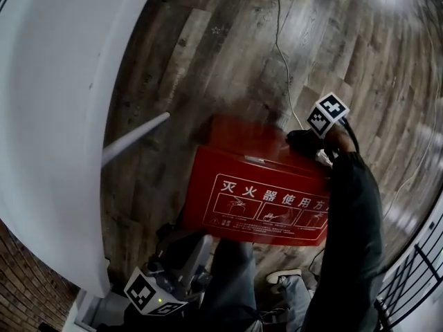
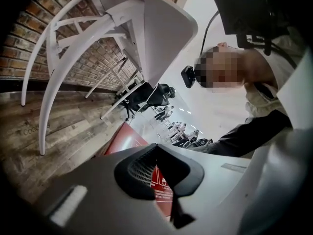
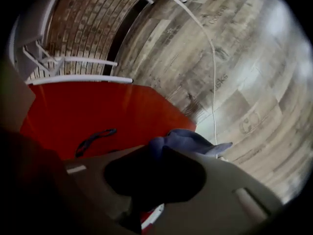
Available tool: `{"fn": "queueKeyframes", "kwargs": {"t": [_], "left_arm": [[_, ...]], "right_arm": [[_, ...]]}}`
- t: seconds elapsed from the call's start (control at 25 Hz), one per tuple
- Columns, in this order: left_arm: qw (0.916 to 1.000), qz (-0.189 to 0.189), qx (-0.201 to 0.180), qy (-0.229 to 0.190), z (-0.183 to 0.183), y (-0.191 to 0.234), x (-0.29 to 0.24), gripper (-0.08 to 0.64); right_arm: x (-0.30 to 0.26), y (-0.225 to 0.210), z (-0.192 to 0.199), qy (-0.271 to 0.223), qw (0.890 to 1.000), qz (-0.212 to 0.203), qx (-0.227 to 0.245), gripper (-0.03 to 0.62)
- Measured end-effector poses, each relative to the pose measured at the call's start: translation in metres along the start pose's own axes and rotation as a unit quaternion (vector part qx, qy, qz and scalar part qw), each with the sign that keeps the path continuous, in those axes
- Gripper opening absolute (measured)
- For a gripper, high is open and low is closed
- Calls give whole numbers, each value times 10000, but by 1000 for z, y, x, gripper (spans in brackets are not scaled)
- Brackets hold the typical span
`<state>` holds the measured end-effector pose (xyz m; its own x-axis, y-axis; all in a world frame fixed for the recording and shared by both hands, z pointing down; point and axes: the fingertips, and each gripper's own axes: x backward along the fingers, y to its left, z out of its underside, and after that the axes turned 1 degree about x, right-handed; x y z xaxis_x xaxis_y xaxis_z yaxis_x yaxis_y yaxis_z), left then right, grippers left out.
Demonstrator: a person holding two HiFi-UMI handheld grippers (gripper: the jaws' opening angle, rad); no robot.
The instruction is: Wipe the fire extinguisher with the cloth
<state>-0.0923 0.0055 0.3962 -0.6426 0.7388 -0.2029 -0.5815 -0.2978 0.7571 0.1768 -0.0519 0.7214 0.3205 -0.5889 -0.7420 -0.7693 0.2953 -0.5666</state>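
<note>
A red fire extinguisher box (image 1: 263, 192) with white pictograms on its lid lies on the wooden floor; no extinguisher itself shows. My right gripper (image 1: 308, 144) is over the box's far right corner, shut on a blue cloth (image 3: 188, 141) that bunches out past its jaws above the red lid (image 3: 98, 111). My left gripper (image 1: 194, 251) hangs near the box's near left edge, apart from it. Its jaws stand together with only a thin slit between them, through which the red box (image 2: 160, 180) shows, and nothing is held.
A white round table (image 1: 55, 116) with a slanted leg (image 1: 135, 138) stands to the left, against a brick wall (image 1: 21, 289). A white cable (image 1: 284, 54) runs across the floor beyond the box. A black railing (image 1: 415, 268) is at the lower right. A dark blue loop (image 3: 95, 137) lies on the lid.
</note>
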Motion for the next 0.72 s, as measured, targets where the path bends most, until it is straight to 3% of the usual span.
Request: {"fn": "queueKeyframes", "kwargs": {"t": [0.08, 0.16, 0.28, 0.4, 0.6, 0.72], "left_arm": [[10000, 26, -27, 12, 4, -1, -1, -3], [10000, -10, -39, 2, 6, -1, 1, -3], [9999, -100, -34, -48, 7, 0, 6, -3], [9997, -168, -17, -155, 5, -2, 9, -3], [9993, -232, -32, -295, 2, -10, 14, -3], [9993, -240, -47, -292, 5, -14, 18, -3]], "right_arm": [[-9, 9, -17, 353, 9979, 196, 501, 89], [-18, 36, -44, 351, 9950, 17, 933, 89], [-14, 105, -95, -371, 9859, -868, 1384, 89], [17, 176, -119, -1047, 9606, -1644, 1981, 89], [82, 228, -91, -1520, 9246, -1984, 2875, 87], [124, 240, -58, -1991, 9067, -1867, 3215, 87]]}}
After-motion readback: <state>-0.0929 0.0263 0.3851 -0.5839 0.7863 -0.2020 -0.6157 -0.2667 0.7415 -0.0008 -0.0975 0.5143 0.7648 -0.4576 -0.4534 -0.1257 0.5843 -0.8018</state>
